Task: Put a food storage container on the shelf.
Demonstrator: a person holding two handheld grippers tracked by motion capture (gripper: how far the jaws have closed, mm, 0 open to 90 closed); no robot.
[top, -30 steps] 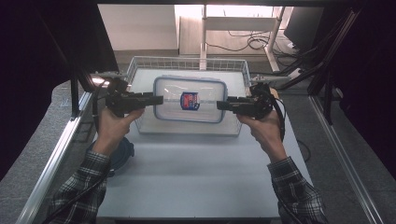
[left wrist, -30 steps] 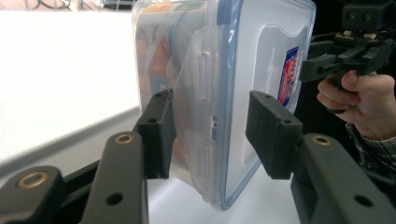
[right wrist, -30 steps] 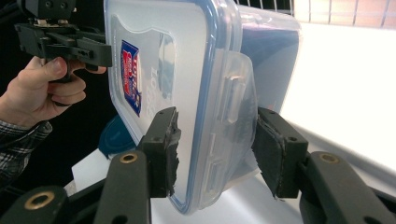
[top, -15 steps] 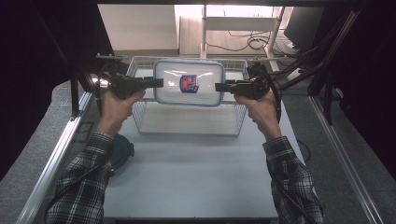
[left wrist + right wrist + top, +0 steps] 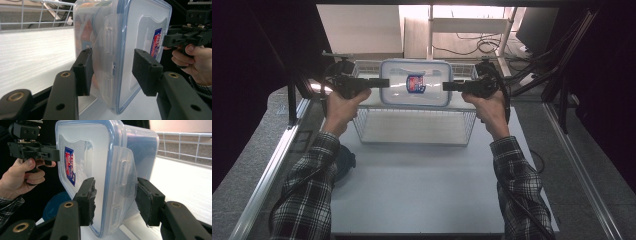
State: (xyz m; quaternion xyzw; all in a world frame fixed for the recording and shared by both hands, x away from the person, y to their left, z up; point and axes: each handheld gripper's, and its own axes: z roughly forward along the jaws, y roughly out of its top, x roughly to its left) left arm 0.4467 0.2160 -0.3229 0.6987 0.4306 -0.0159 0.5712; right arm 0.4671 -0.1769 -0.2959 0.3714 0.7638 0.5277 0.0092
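2 claws, left claw at 9 o'clock and right claw at 3, clamp my lidded container to keep it level above the wire basket.

Wire basket set on white table, toward far edge. Blue round lid seen at table's left edge, partly hidden. Cables strewn on floor beyond table.
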